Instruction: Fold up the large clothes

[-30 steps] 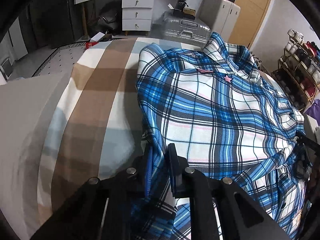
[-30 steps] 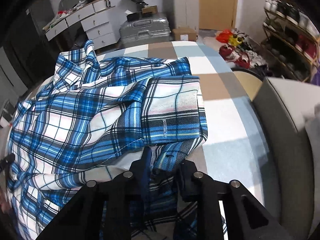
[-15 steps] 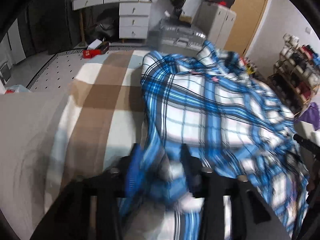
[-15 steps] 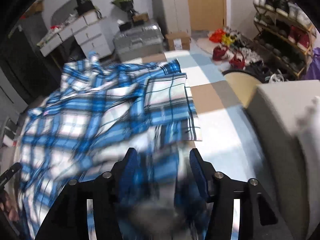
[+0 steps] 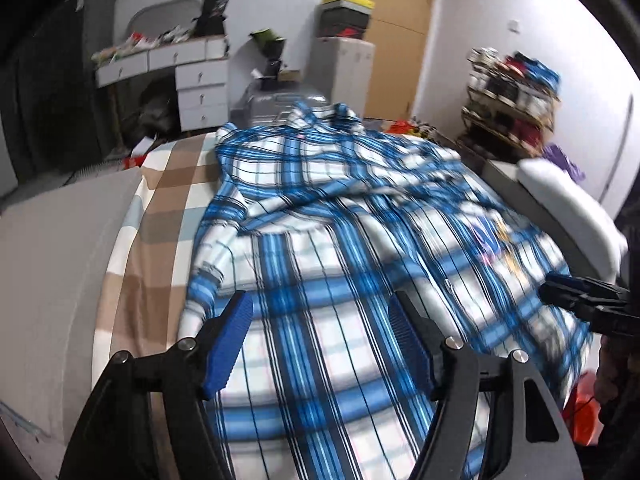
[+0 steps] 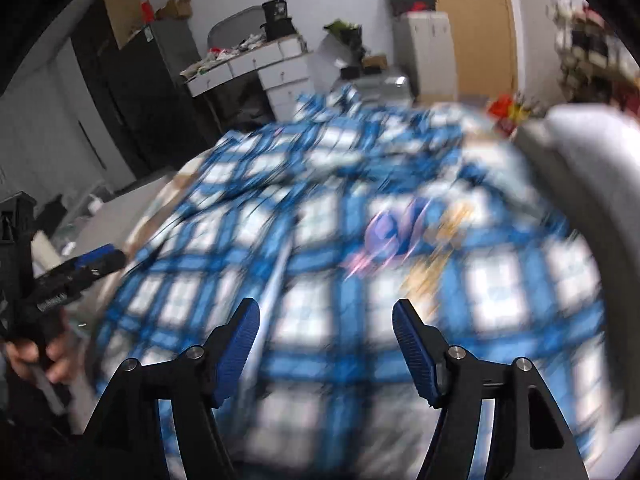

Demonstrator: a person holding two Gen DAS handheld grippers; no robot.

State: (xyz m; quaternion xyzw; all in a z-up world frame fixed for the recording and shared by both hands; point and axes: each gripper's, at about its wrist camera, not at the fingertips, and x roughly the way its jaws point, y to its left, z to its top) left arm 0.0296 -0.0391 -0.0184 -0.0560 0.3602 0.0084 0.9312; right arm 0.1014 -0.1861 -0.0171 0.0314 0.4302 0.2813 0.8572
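Soft, even indoor light, no hard shadows or glare, and black fisheye corners bending the room at every edge. The left wrist view smears only on its right, while the right wrist view blurs heavily across the plaid shirt (image 6: pixel 340 240), its near blue pads (image 6: pixel 240 344) crisp.

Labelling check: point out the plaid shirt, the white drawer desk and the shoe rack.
plaid shirt (image 5: pixel 332 280), left wrist view, middle of its spread back.
white drawer desk (image 5: pixel 200 80), left wrist view, drawer fronts.
shoe rack (image 5: pixel 508 100), left wrist view, middle shelves.

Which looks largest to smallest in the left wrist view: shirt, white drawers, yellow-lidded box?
1. shirt, though its nearness to the camera inflates it
2. white drawers
3. yellow-lidded box
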